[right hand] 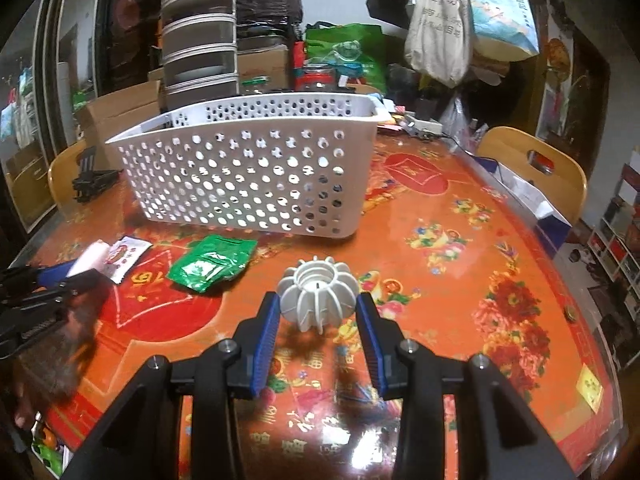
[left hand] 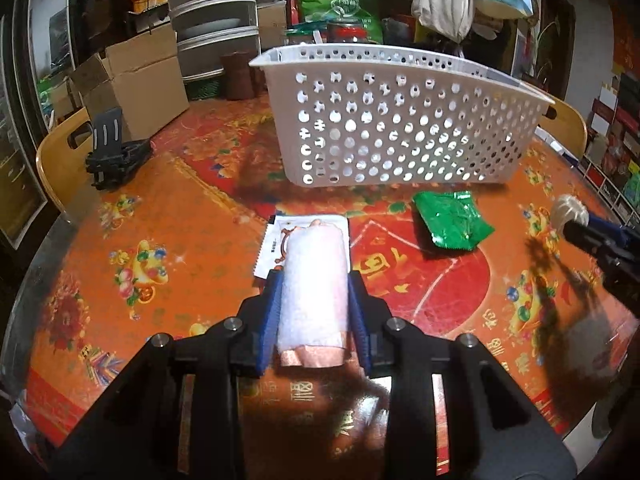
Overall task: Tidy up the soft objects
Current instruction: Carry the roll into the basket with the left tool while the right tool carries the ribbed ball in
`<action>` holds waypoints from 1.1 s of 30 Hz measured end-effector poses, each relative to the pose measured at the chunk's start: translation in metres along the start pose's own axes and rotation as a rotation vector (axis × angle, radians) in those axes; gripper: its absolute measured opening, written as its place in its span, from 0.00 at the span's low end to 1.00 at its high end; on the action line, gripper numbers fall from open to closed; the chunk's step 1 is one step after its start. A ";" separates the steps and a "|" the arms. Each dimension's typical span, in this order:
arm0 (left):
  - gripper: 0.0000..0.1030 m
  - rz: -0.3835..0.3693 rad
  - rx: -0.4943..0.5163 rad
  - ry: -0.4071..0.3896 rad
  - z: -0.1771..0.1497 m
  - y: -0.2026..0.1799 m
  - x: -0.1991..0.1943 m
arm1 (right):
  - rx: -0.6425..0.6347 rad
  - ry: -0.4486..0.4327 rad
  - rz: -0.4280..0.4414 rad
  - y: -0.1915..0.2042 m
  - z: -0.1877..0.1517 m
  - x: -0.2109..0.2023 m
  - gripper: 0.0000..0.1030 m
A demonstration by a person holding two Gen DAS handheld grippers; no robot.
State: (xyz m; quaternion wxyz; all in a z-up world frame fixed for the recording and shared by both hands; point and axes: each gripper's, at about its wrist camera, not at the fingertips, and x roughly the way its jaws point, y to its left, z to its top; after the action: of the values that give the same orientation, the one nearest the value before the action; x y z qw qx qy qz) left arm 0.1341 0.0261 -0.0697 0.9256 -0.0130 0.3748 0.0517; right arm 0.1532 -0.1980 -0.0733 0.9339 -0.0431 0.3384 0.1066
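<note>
My left gripper is shut on a rolled white and pink towel, held just above the table; it also shows in the right wrist view. A white sachet lies under it. My right gripper is shut on a white ribbed ball, seen at the right edge of the left wrist view. A green packet lies on the table between the grippers. The white perforated basket stands behind them.
The round table has a red and orange patterned cover. A black clip stand sits at the far left. Wooden chair backs flank the table. Cardboard boxes, bags and stacked containers crowd the far side.
</note>
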 end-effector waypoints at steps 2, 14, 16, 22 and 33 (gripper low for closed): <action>0.29 0.001 -0.005 -0.013 0.003 0.001 -0.005 | 0.004 0.002 -0.001 0.000 0.000 0.001 0.37; 0.29 -0.020 -0.011 -0.094 0.043 -0.003 -0.037 | 0.014 -0.062 -0.037 -0.004 0.030 -0.018 0.37; 0.29 -0.028 -0.009 -0.112 0.053 -0.005 -0.045 | 0.011 -0.084 -0.040 -0.004 0.040 -0.025 0.37; 0.29 -0.060 -0.006 -0.168 0.097 -0.009 -0.068 | 0.000 -0.154 -0.044 -0.002 0.078 -0.047 0.37; 0.29 -0.115 0.017 -0.163 0.195 -0.025 -0.060 | -0.040 -0.146 -0.011 0.012 0.162 -0.031 0.37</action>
State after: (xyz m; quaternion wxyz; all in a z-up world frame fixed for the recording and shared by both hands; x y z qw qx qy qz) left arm 0.2287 0.0085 0.1116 0.9545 -0.0223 0.2975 -0.0036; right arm 0.2286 -0.1662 0.0706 0.9556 -0.0559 0.2669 0.1112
